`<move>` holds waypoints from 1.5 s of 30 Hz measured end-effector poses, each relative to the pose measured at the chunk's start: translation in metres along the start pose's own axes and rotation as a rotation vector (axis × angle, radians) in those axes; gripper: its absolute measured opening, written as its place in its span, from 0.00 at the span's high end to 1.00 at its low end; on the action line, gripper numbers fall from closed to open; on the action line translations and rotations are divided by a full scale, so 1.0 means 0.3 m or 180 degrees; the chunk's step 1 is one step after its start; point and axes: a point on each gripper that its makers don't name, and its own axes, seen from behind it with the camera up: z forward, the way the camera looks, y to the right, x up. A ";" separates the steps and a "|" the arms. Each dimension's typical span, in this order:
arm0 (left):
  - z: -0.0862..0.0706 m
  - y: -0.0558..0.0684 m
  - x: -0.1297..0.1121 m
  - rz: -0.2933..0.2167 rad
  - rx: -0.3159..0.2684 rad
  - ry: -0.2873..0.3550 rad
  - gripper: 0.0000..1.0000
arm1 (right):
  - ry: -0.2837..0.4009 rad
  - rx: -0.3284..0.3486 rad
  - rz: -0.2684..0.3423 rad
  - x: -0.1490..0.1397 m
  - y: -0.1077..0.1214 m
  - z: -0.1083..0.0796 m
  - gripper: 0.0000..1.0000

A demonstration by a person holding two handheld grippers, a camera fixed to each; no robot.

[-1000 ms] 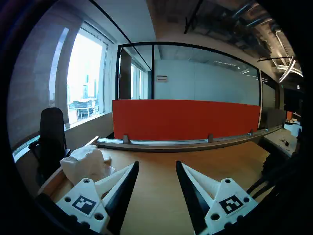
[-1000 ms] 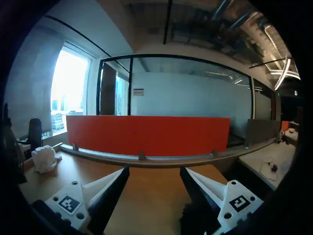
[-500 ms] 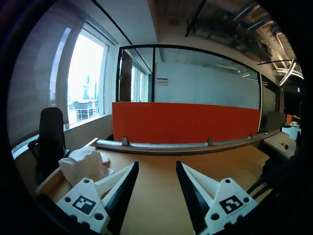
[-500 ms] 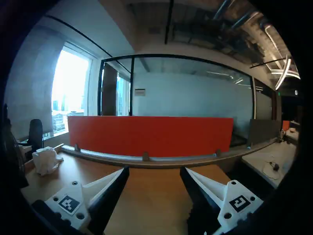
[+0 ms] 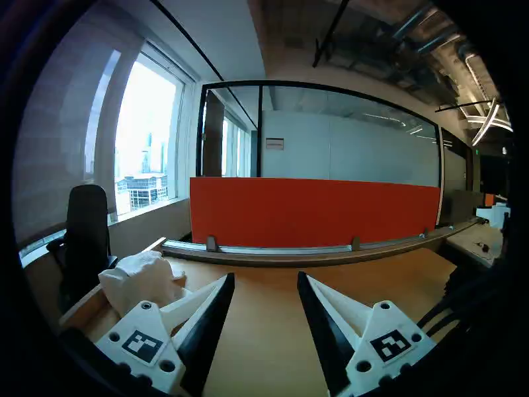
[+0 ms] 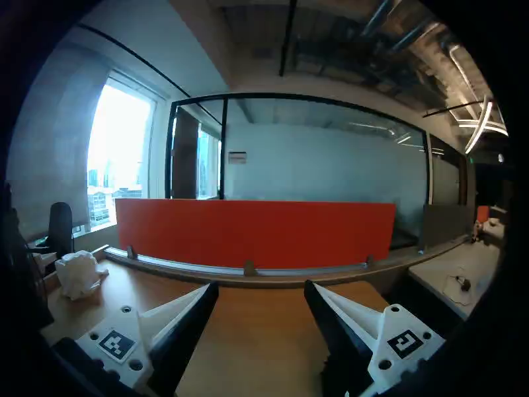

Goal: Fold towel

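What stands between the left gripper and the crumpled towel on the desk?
Nothing visible does. The towel lies crumpled on the wooden desk, ahead of the open left gripper and off to its left, near the desk's edge.

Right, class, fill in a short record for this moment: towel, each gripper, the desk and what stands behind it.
towel: white, crumpled in a heap, at the left end of the desk
left gripper: open, empty, towel close on its left
right gripper: open, empty, towel farther off to its left
desk: wooden top
behind desk: red divider panel
folding: not yet begun
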 end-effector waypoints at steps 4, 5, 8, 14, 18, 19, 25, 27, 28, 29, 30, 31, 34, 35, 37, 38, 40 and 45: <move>-0.002 -0.018 -0.046 0.0032 0.0027 0.0041 0.31 | 0.0003 -0.0013 -0.0003 -0.002 -0.003 -0.004 0.00; -0.002 -0.023 -0.061 0.0037 0.0038 0.0052 0.31 | -0.0002 -0.0017 -0.0001 -0.005 -0.004 -0.005 0.00; 0.000 -0.035 -0.099 0.0026 0.0057 0.0097 0.31 | -0.0001 -0.0012 0.0007 -0.009 -0.008 -0.008 0.00; 0.006 -0.045 -0.178 0.0032 0.0062 0.0170 0.31 | 0.0018 -0.0027 -0.0019 -0.039 -0.015 -0.007 0.00; -0.001 -0.042 -0.227 0.0093 0.0047 0.0216 0.31 | 0.0012 -0.0015 -0.0025 -0.073 -0.030 0.003 0.00; -0.003 -0.041 -0.238 0.0108 0.0043 0.0230 0.31 | 0.0009 -0.0011 -0.0022 -0.081 -0.035 0.005 0.00; -0.012 -0.039 -0.305 0.0159 0.0006 0.0316 0.31 | 0.0018 0.0032 -0.0004 -0.124 -0.067 0.020 0.00; -0.014 -0.042 -0.331 0.0175 -0.0004 0.0330 0.31 | 0.0024 0.0040 -0.0003 -0.137 -0.076 0.025 0.00; -0.014 -0.044 -0.344 0.0185 -0.0002 0.0332 0.31 | 0.0027 0.0045 -0.0002 -0.144 -0.081 0.026 0.00; -0.015 -0.046 -0.358 0.0195 -0.0001 0.0335 0.31 | 0.0031 0.0049 -0.0002 -0.152 -0.086 0.027 0.00; -0.016 -0.048 -0.370 0.0201 0.0001 0.0338 0.31 | 0.0028 0.0053 -0.0006 -0.161 -0.090 0.029 0.00; -0.017 -0.050 -0.380 0.0203 0.0003 0.0342 0.31 | 0.0020 0.0055 -0.0013 -0.171 -0.093 0.030 0.00; -0.019 -0.055 -0.410 0.0185 0.0014 0.0357 0.31 | -0.0005 0.0060 -0.0043 -0.199 -0.102 0.036 0.00; -0.019 -0.058 -0.420 0.0169 0.0019 0.0363 0.31 | -0.0014 0.0061 -0.0057 -0.208 -0.105 0.039 0.00; -0.020 -0.060 -0.435 0.0132 0.0018 0.0375 0.31 | -0.0018 0.0057 -0.0079 -0.213 -0.110 0.040 0.00; -0.020 -0.061 -0.443 0.0110 0.0017 0.0383 0.31 | -0.0019 0.0054 -0.0090 -0.214 -0.112 0.040 0.00; -0.018 -0.062 -0.455 0.0083 0.0010 0.0396 0.31 | -0.0014 0.0054 -0.0104 -0.212 -0.117 0.039 0.00; -0.011 -0.064 -0.478 0.0057 0.0003 0.0429 0.31 | 0.0006 0.0048 -0.0126 -0.210 -0.125 0.035 0.00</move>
